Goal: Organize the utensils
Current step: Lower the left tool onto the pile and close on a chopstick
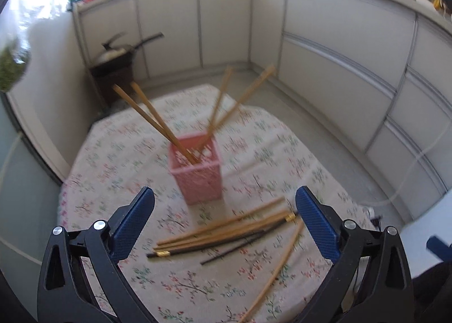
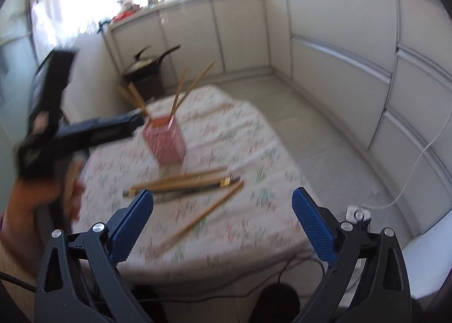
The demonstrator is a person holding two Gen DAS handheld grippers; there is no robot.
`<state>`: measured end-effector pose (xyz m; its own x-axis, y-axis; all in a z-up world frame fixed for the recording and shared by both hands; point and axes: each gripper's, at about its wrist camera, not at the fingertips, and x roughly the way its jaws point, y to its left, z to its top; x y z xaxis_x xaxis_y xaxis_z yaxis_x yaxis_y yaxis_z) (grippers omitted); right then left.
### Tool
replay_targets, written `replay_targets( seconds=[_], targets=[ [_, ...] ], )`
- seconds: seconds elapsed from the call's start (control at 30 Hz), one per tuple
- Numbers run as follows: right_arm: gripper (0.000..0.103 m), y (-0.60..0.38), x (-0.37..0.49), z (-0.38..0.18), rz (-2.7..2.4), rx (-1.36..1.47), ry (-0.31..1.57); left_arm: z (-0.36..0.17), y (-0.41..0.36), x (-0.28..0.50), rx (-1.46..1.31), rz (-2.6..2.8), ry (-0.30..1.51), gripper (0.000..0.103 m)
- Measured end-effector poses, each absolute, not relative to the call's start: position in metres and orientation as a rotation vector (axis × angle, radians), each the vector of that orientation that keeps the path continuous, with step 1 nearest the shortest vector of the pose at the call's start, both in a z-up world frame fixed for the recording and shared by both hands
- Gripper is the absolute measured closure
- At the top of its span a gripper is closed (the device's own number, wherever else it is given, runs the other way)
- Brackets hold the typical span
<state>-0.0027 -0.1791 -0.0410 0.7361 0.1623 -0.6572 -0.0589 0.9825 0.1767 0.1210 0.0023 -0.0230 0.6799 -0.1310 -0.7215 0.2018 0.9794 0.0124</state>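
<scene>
With both our left gripper (image 1: 224, 217) and right gripper (image 2: 223, 217) wide open and empty, we next must pinch a loose chopstick (image 1: 275, 272) for the pink basket (image 1: 196, 170).

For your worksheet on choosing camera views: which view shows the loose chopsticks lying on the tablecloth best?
The left wrist view: the loose chopsticks lie close and fairly sharp, wooden and dark ones distinguishable. In the right wrist view they sit farther off and motion-blurred.

Matt wooden chopsticks (image 1: 226, 224); pink perforated plastic holder (image 1: 196, 173); floral cloth (image 1: 141, 159); finger pads (image 1: 132, 224) of textured blue rubber.
</scene>
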Motion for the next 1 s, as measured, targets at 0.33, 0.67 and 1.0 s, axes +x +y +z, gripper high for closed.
replay_targets(
  seconds=[0.33, 0.67, 1.0],
  targets=[
    [0.007, -0.185, -0.003, -0.082, 0.112, 0.127, 0.91, -0.099, -0.07, 0.169, 0.247, -0.41, 1.13, 0.007],
    [0.007, -0.214, 0.015, -0.111, 0.082, 0.258, 1.016, -0.147, -0.101, 0.233, 0.323, -0.456, 1.306, 0.047],
    [0.007, -0.211, 0.028, -0.127, 0.096, 0.271, 1.092, -0.177, -0.1, 0.254, 0.359, -0.455, 1.343, 0.073]
  ],
)
